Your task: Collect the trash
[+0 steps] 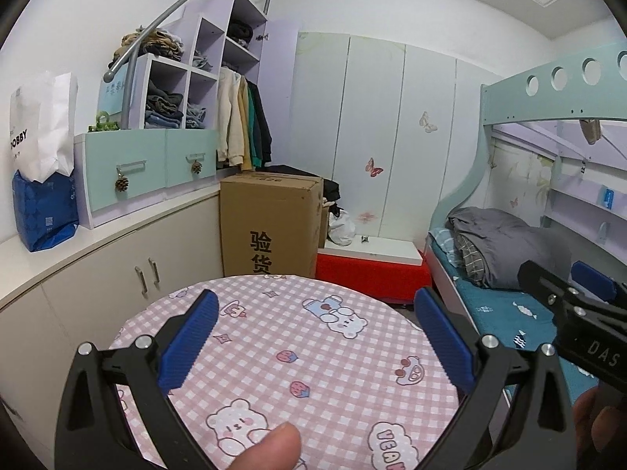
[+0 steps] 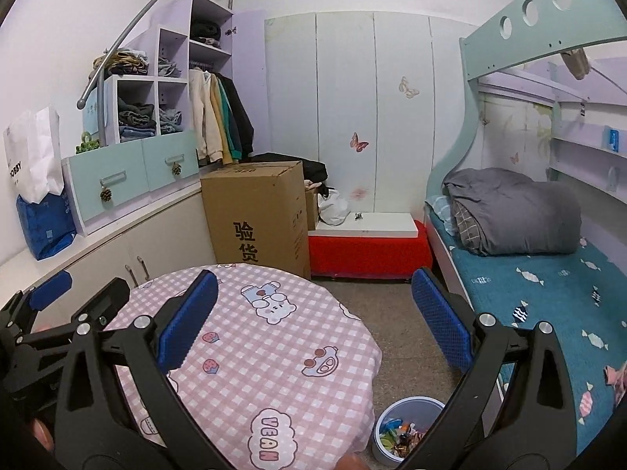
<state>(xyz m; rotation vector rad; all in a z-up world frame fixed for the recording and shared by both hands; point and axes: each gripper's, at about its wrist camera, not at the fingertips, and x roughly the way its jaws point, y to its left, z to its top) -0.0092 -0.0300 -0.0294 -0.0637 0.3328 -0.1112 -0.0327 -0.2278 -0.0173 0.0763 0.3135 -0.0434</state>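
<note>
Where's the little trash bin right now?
The trash bin shows only in the right wrist view, low and right of centre: it stands on the floor between the round table and the bed, with colourful wrappers inside.

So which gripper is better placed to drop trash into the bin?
Right, probably. The small bin, already holding wrappers, sits on the floor between the round table and the bed, below the open right gripper. The left gripper, also open, hangs over the tabletop, and its view shows no bin.
</note>
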